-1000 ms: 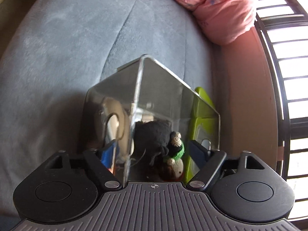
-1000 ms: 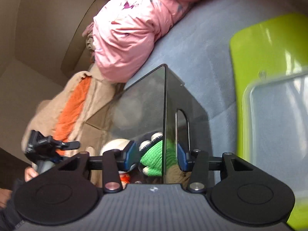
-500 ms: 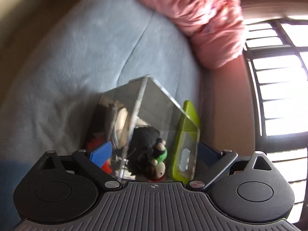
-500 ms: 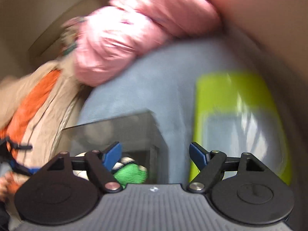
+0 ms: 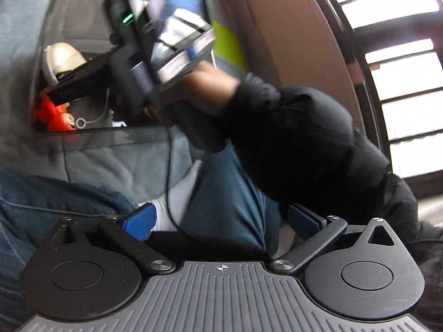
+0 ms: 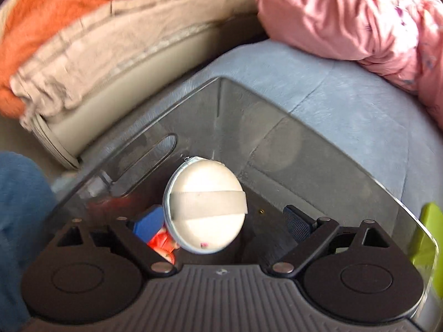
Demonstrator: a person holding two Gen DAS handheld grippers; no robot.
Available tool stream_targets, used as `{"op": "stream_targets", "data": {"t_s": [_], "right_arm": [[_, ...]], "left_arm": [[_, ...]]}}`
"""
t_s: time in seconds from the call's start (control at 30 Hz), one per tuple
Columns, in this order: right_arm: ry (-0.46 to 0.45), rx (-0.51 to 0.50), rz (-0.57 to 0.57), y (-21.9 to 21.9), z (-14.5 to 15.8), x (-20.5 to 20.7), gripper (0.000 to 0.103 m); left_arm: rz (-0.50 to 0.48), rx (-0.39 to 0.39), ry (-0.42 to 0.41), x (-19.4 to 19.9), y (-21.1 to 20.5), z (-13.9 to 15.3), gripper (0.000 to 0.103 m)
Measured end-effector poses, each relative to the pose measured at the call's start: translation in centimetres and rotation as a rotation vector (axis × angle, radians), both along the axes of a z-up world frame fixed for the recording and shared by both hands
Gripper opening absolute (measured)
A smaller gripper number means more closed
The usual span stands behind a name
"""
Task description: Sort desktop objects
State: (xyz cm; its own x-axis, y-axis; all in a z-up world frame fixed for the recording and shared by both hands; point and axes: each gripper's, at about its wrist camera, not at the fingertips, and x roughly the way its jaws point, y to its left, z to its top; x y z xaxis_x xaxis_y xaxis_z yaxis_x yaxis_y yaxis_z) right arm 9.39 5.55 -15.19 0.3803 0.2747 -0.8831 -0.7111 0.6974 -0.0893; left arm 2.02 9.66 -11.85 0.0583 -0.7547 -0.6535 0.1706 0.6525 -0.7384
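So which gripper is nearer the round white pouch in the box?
Right. The right gripper is open over the pouch; the left gripper is back over the person's lap.

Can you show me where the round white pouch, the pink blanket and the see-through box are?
round white pouch (image 6: 205, 204): right wrist view, on its grey strap.
pink blanket (image 6: 354, 19): right wrist view, on its puffy middle.
see-through box (image 6: 318, 149): right wrist view, on its far wall.

Daylight from blown-out window (image 5: 401, 55), right; motion blur on hand (image 5: 205, 83), blankets (image 6: 69, 41); fisheye bending at edges.
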Motion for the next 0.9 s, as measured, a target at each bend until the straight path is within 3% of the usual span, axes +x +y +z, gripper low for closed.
{"op": "stream_targets", "data": {"t_s": [0.1,0.13,0.17,0.2,0.23,0.37,0.6,0.63,0.67,0.7,0.73,0.8,0.9], "right_arm": [[-0.055,-0.053,0.018,1.1,-1.6,0.0,0.088],[-0.047,-0.024,0.017,1.0,-1.4,0.0,0.08],[-0.039,0.007,0.014,0.8,-1.3,0.0,0.065],[0.016,0.042,-0.015,0.8,-1.0,0.7,0.058],[0.066,0.065,-0.073,0.4,-0.7,1.3,0.05],[0.188,0.137,-0.317,-2.7,0.7,4.1,0.033],[0.191,0.136,-0.569,-9.7,0.7,7.0,0.035],[0.206,0.153,-0.584,-10.4,0.8,7.2,0.051],[0.234,0.201,-0.573,-10.7,1.1,7.2,0.076],[0.262,0.25,-0.56,-11.1,1.4,7.1,0.084],[0.307,0.332,-0.556,-11.3,1.7,6.9,0.086],[0.485,0.437,-0.589,-11.0,1.1,7.2,0.086],[0.866,0.449,-0.7,-9.5,-2.7,7.7,0.085]], "left_arm": [[0.019,0.005,-0.005,-0.2,0.9,0.2,0.103],[0.024,0.006,-0.001,0.2,1.0,-0.2,0.103],[0.026,0.004,0.004,-0.1,1.4,-0.2,0.103],[0.03,0.003,0.009,-0.1,1.7,-0.3,0.103],[0.033,0.002,0.015,-0.1,2.0,-0.3,0.103],[0.032,0.001,0.034,0.0,2.5,-1.1,0.103],[0.008,0.007,0.085,-0.3,2.4,-2.7,0.103],[0.007,0.009,0.091,-0.3,2.4,-2.9,0.103],[0.01,0.007,0.099,-0.3,2.5,-3.1,0.103],[0.02,0.006,0.107,-0.3,2.7,-3.3,0.103],[0.03,0.005,0.114,-0.2,2.9,-3.5,0.103],[0.051,0.005,0.125,-0.2,3.4,-3.7,0.103],[0.077,0.014,0.133,-0.3,3.9,-3.8,0.103]]}}
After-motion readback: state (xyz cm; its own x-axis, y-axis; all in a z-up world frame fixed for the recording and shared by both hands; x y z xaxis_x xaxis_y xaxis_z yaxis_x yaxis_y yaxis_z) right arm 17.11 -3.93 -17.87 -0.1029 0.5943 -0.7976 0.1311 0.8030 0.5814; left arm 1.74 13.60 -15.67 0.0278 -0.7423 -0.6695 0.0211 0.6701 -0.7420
